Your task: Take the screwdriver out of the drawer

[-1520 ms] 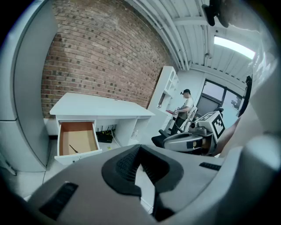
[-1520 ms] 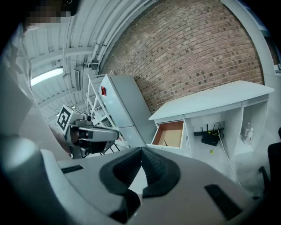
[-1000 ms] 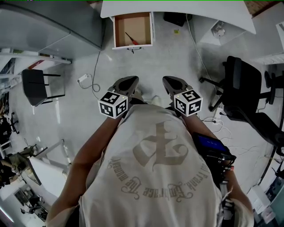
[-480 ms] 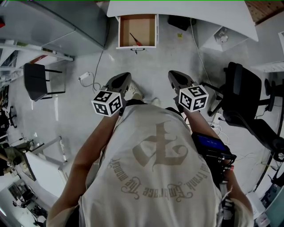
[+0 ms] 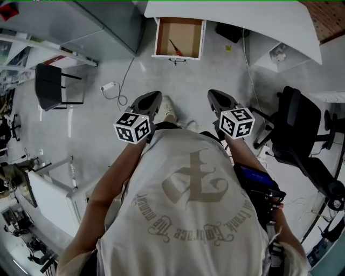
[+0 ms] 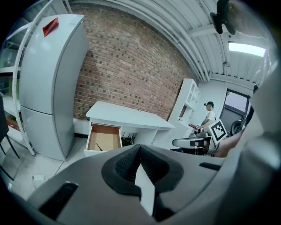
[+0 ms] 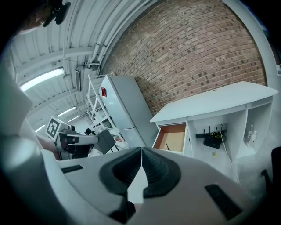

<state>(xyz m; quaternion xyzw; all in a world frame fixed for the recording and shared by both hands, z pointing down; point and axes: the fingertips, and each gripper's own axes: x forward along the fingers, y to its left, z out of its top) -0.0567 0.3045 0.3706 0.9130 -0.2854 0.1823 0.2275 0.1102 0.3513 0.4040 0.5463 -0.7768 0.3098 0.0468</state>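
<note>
The open wooden drawer (image 5: 179,36) sticks out of the white desk (image 5: 232,16) far ahead across the floor. The screwdriver (image 5: 175,47) lies inside it, thin and dark with a red handle end. My left gripper (image 5: 157,96) and right gripper (image 5: 211,94) are held side by side at chest height, well short of the drawer, both shut with nothing between the jaws. In the left gripper view the shut left gripper (image 6: 139,147) points toward the drawer (image 6: 104,137). In the right gripper view the right gripper (image 7: 141,149) is shut too, with the drawer (image 7: 172,137) beyond it.
A tall grey fridge (image 5: 108,21) stands left of the desk. A black chair (image 5: 54,86) is at the left and an office chair (image 5: 302,135) at the right. A power strip with cable (image 5: 109,86) lies on the floor. A person (image 6: 210,116) stands far off.
In the head view the drawer and desk have slid to the right and the room has shifted with them. Both grippers stay shut and empty, nearly unmoved in the picture.
</note>
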